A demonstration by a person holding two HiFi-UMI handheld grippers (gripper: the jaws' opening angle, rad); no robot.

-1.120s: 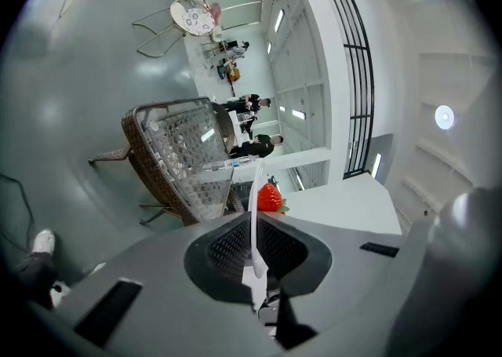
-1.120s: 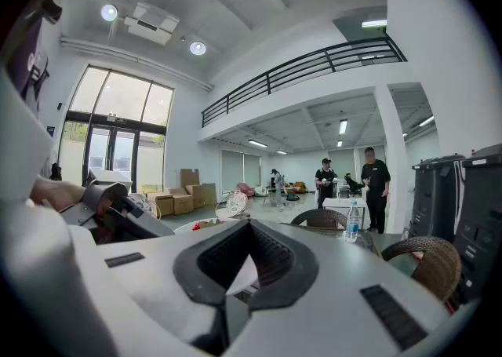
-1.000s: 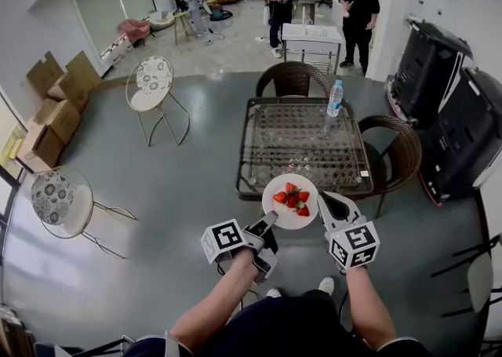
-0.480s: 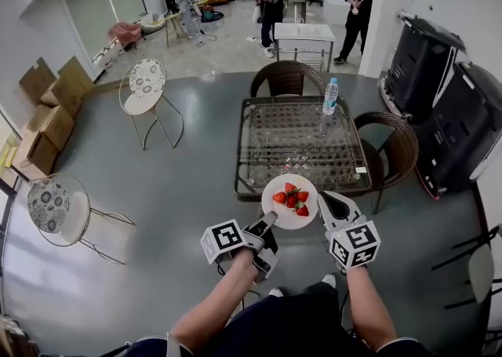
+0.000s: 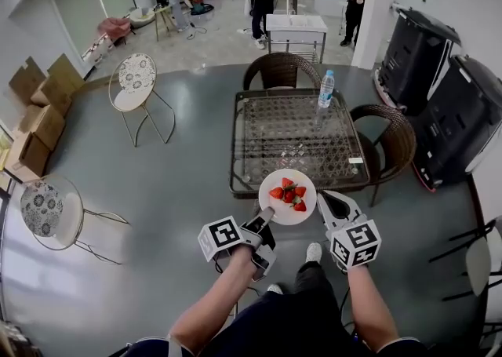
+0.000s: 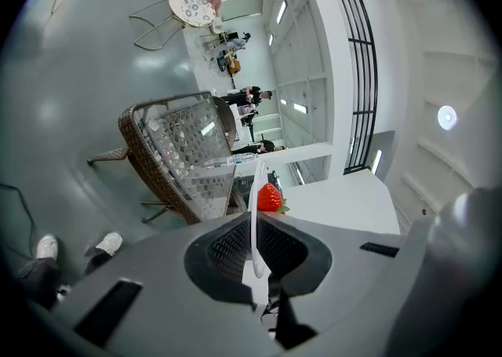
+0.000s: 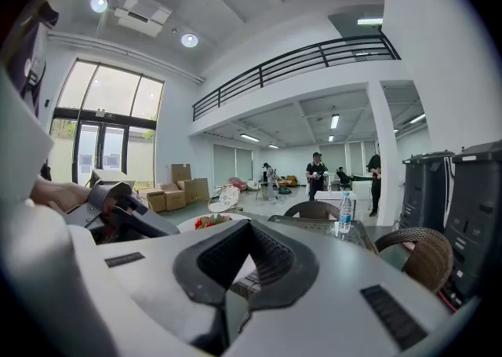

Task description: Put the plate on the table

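A white plate (image 5: 288, 197) with several strawberries (image 5: 289, 194) hangs level over the near edge of the glass-topped wicker table (image 5: 267, 151). My left gripper (image 5: 264, 219) is shut on the plate's near-left rim. In the left gripper view the plate (image 6: 254, 214) stands edge-on between the pads, with a strawberry (image 6: 269, 197) above them. My right gripper (image 5: 330, 206) sits just right of the plate, apart from it, shut with nothing in it. In the right gripper view the plate (image 7: 202, 224) lies to the left, beyond my right gripper (image 7: 231, 285).
A water bottle (image 5: 325, 89) stands on the table's far right corner. Wicker chairs stand behind (image 5: 278, 71) and to the right (image 5: 396, 143) of it. Large black cases (image 5: 447, 112) line the right side. Two metal chairs (image 5: 135, 77), (image 5: 47, 210) and cardboard boxes (image 5: 35, 112) are at left. People stand at the back.
The table has come nearer under the plate as the person steps forward. The plate stays in the left gripper's hold, and the right gripper keeps its place beside it.
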